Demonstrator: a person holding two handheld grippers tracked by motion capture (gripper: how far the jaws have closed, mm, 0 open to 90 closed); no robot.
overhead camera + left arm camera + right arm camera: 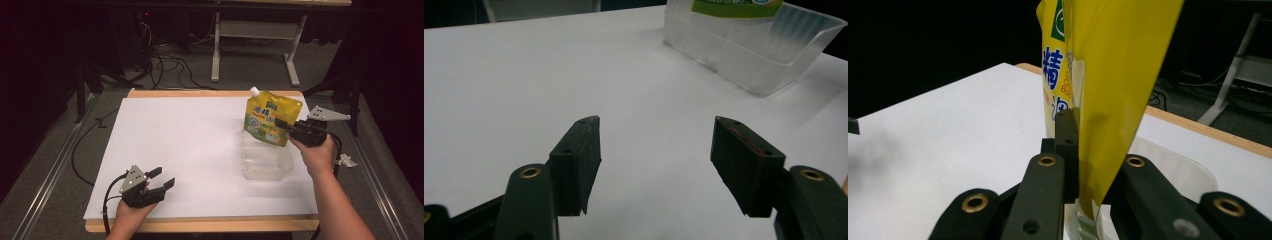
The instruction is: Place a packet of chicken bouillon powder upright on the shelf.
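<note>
The right gripper [283, 125], clenched on a yellow spouted pouch [270, 120], holds it upright directly above the clear plastic bin [266, 162], while the left gripper [162, 177] rests released, well apart.

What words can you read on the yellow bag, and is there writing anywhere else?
"精": a blue Chinese character on the yellow pouch, clear in the right gripper view.
Second blue character below it: half hidden, unreadable.
Small orange letters beside them: too blurred.
Green badge at the top: too small.
Clear plastic tub: no writing.
</note>
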